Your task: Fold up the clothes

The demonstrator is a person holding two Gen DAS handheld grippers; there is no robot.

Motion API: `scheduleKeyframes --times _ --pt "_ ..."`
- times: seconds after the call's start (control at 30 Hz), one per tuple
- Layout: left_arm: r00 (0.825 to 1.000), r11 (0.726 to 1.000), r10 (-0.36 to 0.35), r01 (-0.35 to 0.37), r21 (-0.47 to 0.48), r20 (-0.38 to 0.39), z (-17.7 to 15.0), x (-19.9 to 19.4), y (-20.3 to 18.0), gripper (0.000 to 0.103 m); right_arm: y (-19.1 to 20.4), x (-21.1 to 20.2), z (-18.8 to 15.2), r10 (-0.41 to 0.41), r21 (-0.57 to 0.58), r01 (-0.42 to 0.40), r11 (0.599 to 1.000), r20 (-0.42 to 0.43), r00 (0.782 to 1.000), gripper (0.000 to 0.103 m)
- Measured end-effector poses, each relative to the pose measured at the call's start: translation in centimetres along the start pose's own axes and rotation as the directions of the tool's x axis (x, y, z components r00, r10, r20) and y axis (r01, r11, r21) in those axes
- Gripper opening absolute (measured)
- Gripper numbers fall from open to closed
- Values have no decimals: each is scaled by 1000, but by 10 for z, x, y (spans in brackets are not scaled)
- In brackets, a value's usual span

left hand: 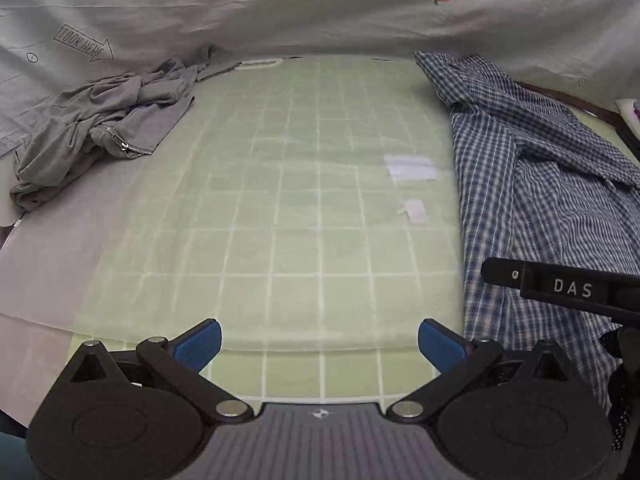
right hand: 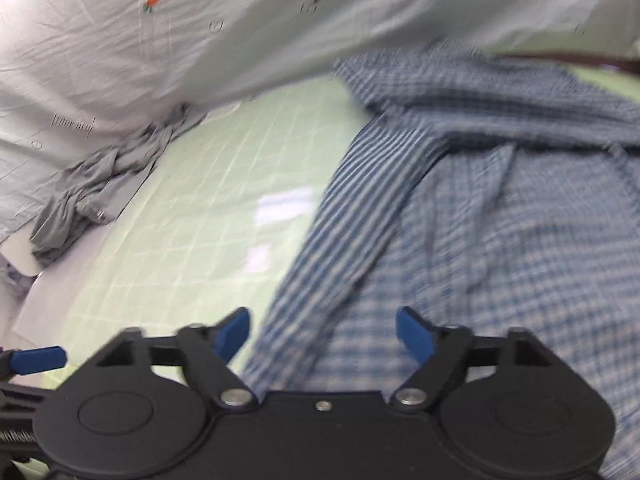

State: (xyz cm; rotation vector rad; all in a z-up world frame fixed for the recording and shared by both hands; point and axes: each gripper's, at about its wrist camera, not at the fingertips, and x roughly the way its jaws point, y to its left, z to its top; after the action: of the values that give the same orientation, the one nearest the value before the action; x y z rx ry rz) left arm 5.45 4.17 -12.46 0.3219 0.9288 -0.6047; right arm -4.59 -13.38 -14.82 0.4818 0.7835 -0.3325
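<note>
Zipper [left hand: 127, 146] detail shows only from the left gripper [left hand: 320, 342], released; right gripper [right hand: 323, 334] released above plaid shirt [right hand: 500, 240].

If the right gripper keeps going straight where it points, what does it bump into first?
Most likely the blue checked shirt. The right gripper has its jaws open with nothing between them, and the shirt's cloth fills the view just ahead of them. The picture is blurred, so how near it lies is unclear.
</note>
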Motion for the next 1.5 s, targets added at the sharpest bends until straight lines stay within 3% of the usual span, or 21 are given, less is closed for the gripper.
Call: scheduleKeyframes --times 0.03,0.23,0.3,0.37,0.57,0.73,1.0,1.3,1.5 --pt "1000 1000 -2 2 5 -4 -1 1 3 103 2 3 -4 -5 11 5 1000 -18 1000 43" --pt "999 1000 -23 23 -3 -23 -7 5 17 103 6 2 -15 -15 75 17 997 -33 999 42" --pt "999 1000 -28 28 -1 -29 -6 7 15 103 7 0 -14 6 83 -2 997 -37 999 34" --pt "999 999 -28 29 18 -25 -5 8 11 103 6 -1 -14 38 89 -34 995 -42 998 14" --pt "999 998 -44 44 45 -20 -3 12 -1 103 0 -6 -12 113 105 -109 988 -35 993 3" --pt "998 998 -58 58 20 -19 4 16 -18 103 -17 -20 -3 162 115 -160 980 -11 987 3" --pt "996 996 -92 92 18 -16 10 18 -79 103 -56 -52 16 203 76 -202 976 -2 979 3" --pt "995 994 -91 94 64 -43 4 22 -150 103 -124 -72 31 162 68 -160 985 -18 987 3" --pt "993 990 -74 84 115 -88 -11 26 -176 103 -145 -75 29 106 26 -106 994 -29 994 3"
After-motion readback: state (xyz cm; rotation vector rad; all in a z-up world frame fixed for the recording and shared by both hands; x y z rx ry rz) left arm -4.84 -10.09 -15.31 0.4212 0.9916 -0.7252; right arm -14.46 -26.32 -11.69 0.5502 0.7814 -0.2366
